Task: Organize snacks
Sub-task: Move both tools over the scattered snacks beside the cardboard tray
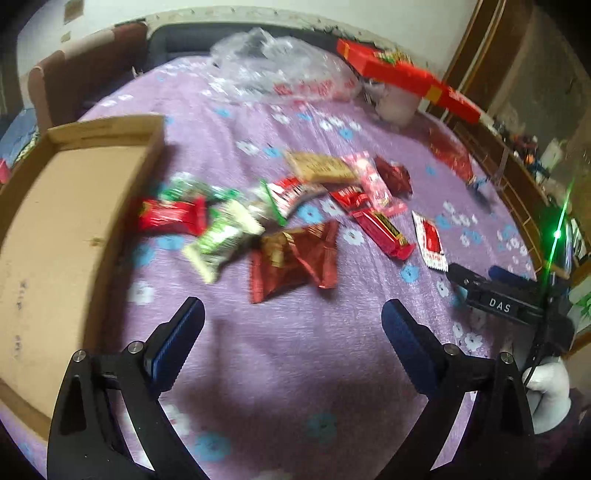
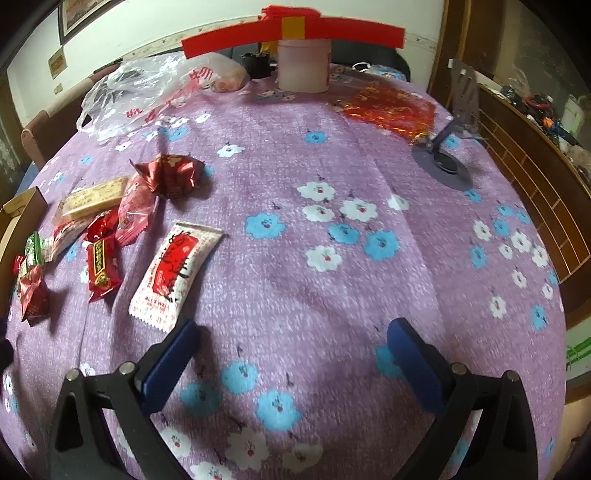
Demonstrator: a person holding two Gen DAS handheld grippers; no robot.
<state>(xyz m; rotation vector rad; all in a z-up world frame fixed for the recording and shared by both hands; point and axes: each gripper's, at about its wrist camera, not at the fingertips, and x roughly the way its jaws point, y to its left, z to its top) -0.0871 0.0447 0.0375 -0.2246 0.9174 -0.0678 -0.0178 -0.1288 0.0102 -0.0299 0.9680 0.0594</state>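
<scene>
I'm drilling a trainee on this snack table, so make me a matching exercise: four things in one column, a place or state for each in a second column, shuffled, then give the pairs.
Things:
1. cardboard tray
2. white packet with red label
3. long red box
4. left gripper

Places or states:
A. resting on top of the pale pink tub
B. open, nothing between its fingers
C. at the left edge of the table, nothing in it yet
D. flat on the purple cloth, just ahead of the right gripper

Pairs: 1-C, 2-D, 3-A, 4-B
</scene>
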